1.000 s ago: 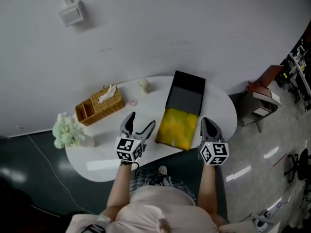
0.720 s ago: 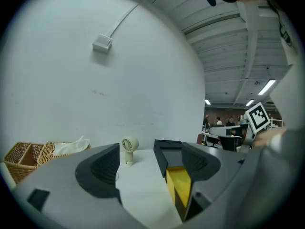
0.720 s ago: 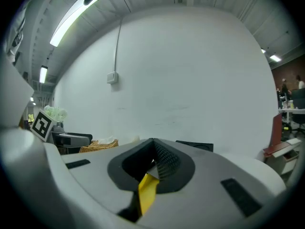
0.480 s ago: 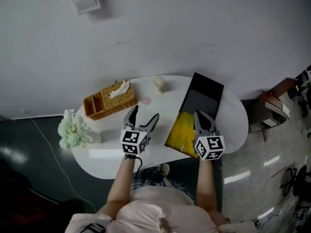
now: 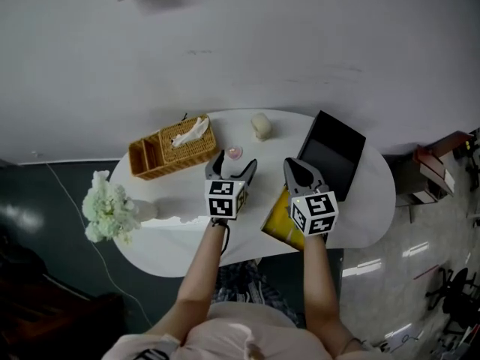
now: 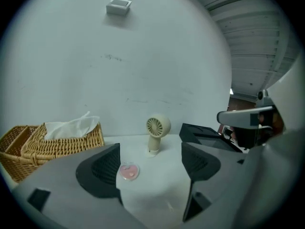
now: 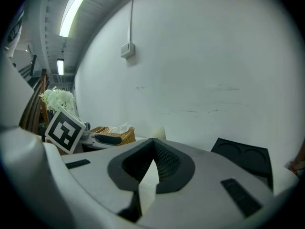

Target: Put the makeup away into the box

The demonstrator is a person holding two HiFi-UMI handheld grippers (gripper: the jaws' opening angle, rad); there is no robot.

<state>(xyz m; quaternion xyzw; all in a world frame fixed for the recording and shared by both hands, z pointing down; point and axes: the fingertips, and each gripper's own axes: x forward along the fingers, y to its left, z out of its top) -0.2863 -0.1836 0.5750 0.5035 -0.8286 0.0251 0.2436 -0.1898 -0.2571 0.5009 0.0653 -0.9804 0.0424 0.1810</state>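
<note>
Holding your left gripper [image 5: 234,165] with its jaws spread wide and nothing in them, you are lined up on the small pink heart compact [image 6: 128,171]. It lies flat on the white table [image 5: 172,238], just ahead of the jaw tips and closer to the left jaw than the right. Your right gripper [image 5: 294,169] is pinched closed and empty, hovering over the near edge of the box [image 5: 335,154].

Risks, near to far:
- The compact is thin and flat. If you come in level, the jaws will likely close above it or nudge it away across the smooth top. Tip the jaws down.
- It sits off-centre. If you close now, the left jaw probably hits first and spins it.
- Your two grippers are near each other. Swinging the left one toward the box could knock it against the right one, so move the right one aside first.
- The yellow lining [image 5: 276,217] is partly hidden under your right gripper, so I cannot tell how much room is left inside.
- The cream fan [image 6: 157,129] stands upright just beyond the compact. If you overshoot, you could tip it.
- The box lid stands open toward the wall and could get bumped shut.
- The wicker basket [image 5: 150,156] with the tissue sits off to the left, well apart, so it poses little risk.
</note>
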